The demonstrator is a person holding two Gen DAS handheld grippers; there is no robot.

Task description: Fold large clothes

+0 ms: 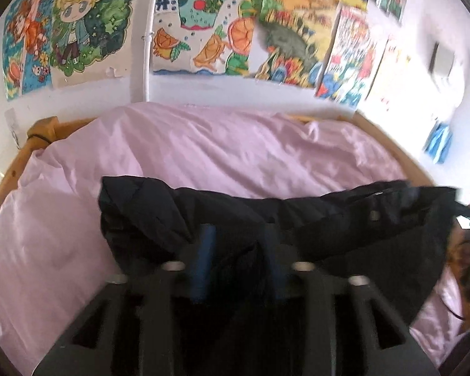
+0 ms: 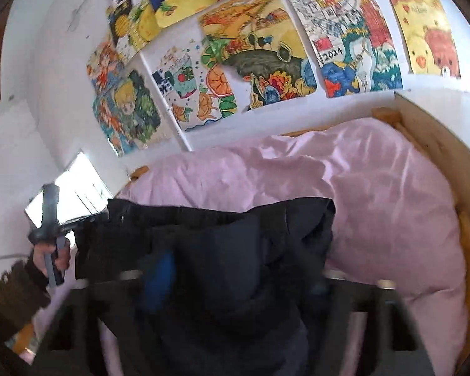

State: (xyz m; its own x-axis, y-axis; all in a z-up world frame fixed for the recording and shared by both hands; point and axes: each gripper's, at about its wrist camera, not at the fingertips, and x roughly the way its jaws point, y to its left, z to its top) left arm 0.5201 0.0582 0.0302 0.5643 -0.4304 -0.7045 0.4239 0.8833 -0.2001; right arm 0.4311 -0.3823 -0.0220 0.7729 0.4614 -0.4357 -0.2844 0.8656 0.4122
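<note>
A large black padded jacket hangs stretched between my two grippers, above a bed with a pink cover. My left gripper is shut on one end of the jacket's upper edge; its blue pads press the fabric. My right gripper is shut on the other end of the jacket, which drapes over its fingers and hides them partly. The left gripper and the hand that holds it also show at the left of the right wrist view.
A wooden bed frame runs around the pink cover. A white wall with several colourful drawings stands behind the bed. A bright window is at the left.
</note>
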